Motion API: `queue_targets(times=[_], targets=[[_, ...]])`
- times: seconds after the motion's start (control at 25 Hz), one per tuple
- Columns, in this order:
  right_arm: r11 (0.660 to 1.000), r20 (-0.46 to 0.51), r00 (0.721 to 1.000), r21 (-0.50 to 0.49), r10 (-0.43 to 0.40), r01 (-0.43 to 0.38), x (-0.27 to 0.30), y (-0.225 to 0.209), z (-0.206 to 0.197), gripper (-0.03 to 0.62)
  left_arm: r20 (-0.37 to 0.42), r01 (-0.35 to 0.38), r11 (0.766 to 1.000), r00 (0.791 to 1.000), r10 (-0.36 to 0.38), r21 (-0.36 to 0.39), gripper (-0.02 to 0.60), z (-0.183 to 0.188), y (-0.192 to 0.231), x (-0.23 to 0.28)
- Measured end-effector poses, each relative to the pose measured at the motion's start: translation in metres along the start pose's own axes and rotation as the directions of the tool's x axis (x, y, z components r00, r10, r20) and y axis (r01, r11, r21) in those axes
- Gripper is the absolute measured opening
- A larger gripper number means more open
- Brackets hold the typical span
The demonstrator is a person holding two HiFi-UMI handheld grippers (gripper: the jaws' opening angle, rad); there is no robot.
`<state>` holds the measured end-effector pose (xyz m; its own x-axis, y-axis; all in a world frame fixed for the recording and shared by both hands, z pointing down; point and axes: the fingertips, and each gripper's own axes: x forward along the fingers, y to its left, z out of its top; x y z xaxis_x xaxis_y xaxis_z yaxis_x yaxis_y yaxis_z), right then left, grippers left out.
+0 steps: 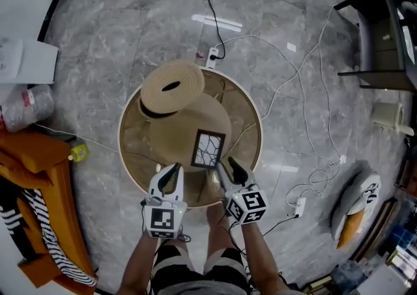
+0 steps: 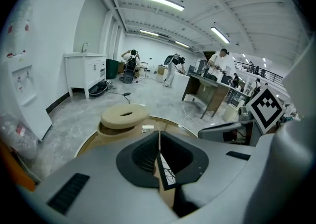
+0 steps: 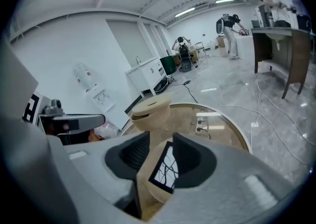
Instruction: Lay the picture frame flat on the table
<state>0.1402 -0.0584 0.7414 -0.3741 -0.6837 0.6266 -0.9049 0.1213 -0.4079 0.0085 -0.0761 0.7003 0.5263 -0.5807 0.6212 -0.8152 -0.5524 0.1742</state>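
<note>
Black-rimmed picture frame [image 1: 208,149] stands tilted on the counter [image 1: 247,126] against a straw hat [image 1: 172,88]; probably light, stiff, glass fragile; pinch its side edges; right gripper [image 1: 229,167] wide, left gripper [image 1: 174,170] closed, both empty.

Head camera looks steeply down on the round table [image 1: 130,150] from its near side, while both gripper views sit low there, facing far across, sharing the picture frame [image 1: 208,149] close ahead
</note>
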Motion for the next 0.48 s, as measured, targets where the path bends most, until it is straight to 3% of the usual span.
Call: queue_targets(times=[0.48], targets=[[0.996,0.169,0.985,-0.077,-0.030,0.044,-0.081,0.041,0.090,0.052,0.125,0.019,0.994,0.992,-0.033,0.110,0.028,0.107,-0.018,-0.054]])
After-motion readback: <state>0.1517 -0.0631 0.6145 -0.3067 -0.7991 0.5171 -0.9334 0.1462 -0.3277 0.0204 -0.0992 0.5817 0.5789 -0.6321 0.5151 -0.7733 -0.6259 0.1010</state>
